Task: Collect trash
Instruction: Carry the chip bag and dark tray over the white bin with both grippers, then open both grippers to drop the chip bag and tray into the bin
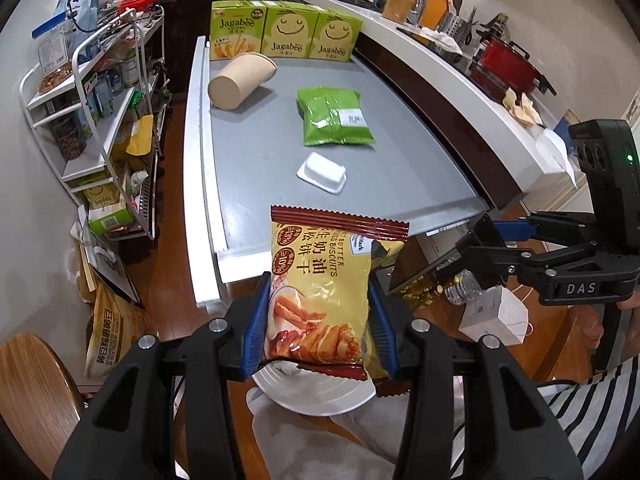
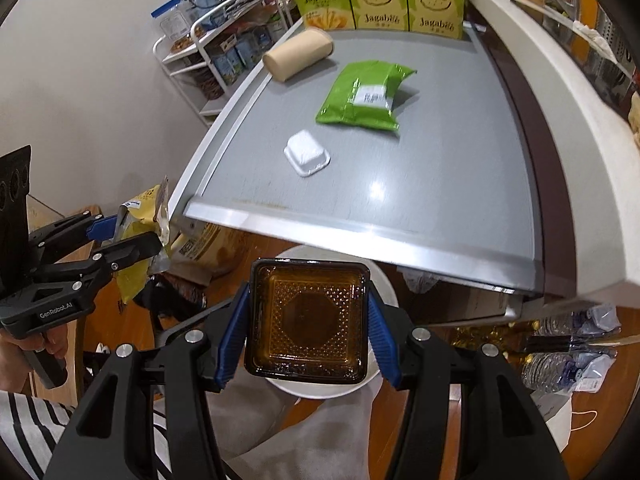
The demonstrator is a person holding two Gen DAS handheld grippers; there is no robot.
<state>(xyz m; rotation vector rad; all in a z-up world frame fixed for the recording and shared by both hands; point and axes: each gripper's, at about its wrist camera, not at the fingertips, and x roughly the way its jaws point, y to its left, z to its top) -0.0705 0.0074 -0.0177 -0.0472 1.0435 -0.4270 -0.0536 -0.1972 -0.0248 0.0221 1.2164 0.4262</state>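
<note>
Counts on the grey table top (image 1: 400,184): three green Jagabee boxes (image 1: 280,30) in a row along the far edge; one tan paper cup (image 1: 240,80) lying on its side in front of them; one green snack pouch (image 1: 335,116) lying flat near the middle; one small white plastic tub (image 1: 322,172), upside down, nearer the front edge. These four kinds stood apart from each other.

Left gripper (image 1: 318,316) was clenched on one yellow butter biscuit packet (image 1: 320,292), blue pads pressed on both of its sides. The packet was held off the table, past the front edge, above a white round bin (image 1: 320,394) on the floor.

Right gripper (image 2: 307,320) was clamped on one square amber plastic tray (image 2: 307,320), pads on its left and right walls, also past the table's front edge and over the same white bin (image 2: 384,280).

Left wrist view alone showed a red pot (image 1: 506,66) on the white counter and a wooden stool seat (image 1: 32,376) at lower left. Right wrist view alone showed the tray's patterned inside and water bottles (image 2: 560,360) on the floor. Each view showed the other gripper from the side.

Table's front and left edges had raised metal rims. A white wire shelf rack (image 1: 92,120) stood close to the left side, the counter against the right. The front half of the table top held only the tub.
</note>
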